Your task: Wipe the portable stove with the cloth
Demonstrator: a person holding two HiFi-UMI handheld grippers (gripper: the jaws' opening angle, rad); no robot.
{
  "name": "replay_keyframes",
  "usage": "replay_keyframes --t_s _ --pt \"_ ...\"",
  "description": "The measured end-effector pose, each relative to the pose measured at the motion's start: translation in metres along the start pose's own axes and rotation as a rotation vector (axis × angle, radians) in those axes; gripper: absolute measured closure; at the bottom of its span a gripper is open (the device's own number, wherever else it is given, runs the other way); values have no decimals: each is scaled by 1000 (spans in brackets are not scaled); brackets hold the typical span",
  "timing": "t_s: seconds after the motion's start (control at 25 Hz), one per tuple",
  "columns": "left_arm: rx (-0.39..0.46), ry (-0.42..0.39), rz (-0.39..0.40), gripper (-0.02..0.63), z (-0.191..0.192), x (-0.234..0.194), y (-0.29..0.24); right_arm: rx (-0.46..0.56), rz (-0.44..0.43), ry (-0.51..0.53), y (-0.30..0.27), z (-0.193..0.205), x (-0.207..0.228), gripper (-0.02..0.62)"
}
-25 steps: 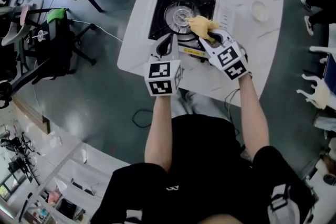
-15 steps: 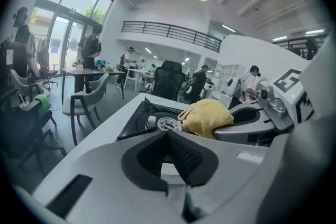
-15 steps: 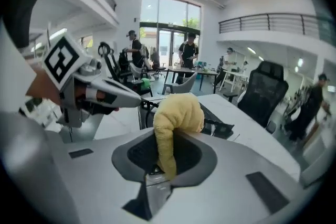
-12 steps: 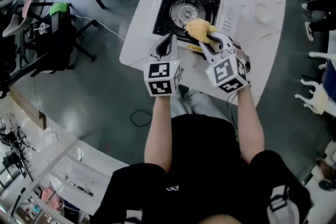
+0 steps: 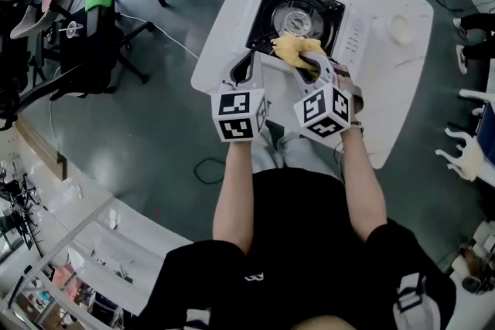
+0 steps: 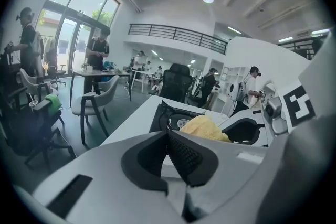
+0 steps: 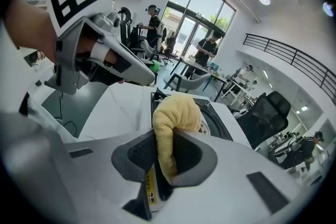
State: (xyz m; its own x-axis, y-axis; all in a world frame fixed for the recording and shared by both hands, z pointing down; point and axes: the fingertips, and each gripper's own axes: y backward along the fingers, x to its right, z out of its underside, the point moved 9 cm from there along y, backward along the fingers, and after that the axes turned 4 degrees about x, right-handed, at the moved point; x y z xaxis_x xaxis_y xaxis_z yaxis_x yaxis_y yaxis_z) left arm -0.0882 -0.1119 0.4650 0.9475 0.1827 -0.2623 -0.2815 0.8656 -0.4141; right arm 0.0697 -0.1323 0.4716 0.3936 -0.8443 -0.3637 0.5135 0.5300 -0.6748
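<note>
While your right gripper (image 7: 160, 165) pinches the fluffy yellow cloth (image 7: 176, 113) at the black square portable stove's (image 5: 271, 8) near edge, left gripper (image 6: 176, 157) closed empty, press flat.

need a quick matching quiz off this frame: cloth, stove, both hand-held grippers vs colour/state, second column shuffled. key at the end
Column 1
1. cloth
2. stove
3. left hand-held gripper
4. right hand-held gripper

Column 2
A. jaws together, nothing between them
B. yellow
C. jaws clamped on the cloth
D. black top, sits on the white table

Pairs: 1-B, 2-D, 3-A, 4-C
</note>
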Motion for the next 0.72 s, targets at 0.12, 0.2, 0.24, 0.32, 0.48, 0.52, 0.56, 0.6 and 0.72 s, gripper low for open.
replay_keyframes --t_s 0.12,0.2,0.24,0.32,0.48,0.52,0.56,0.6,0.72 --pt "-7 4 -5 606 -1 -15 1 -8 -31 4 -16 -8 -9 545" --pt "-13 5 -7 606 -1 -23 0 -4 -46 -4 -25 -13 -15 545" --pt "-15 5 -6 606 -1 -27 0 -2 -45 -12 -28 -15 -17 545" --pt "-18 4 -6 606 -3 -35 -2 6 -43 -25 -34 -20 -18 545" --pt "-25 2 -2 606 -6 -48 -5 20 -69 -23 -42 -29 -21 545" --pt "-26 0 2 606 -7 -50 -6 23 -80 -16 -43 -30 -23 543" --pt "-28 -3 6 606 -7 -52 -8 27 -92 -5 -45 -32 -24 543" --pt "-29 -6 11 606 -8 -54 -9 31 -105 5 -46 -34 -24 543" --pt "-34 -16 24 606 -12 -58 -14 65 -146 -16 -45 -39 -21 543"
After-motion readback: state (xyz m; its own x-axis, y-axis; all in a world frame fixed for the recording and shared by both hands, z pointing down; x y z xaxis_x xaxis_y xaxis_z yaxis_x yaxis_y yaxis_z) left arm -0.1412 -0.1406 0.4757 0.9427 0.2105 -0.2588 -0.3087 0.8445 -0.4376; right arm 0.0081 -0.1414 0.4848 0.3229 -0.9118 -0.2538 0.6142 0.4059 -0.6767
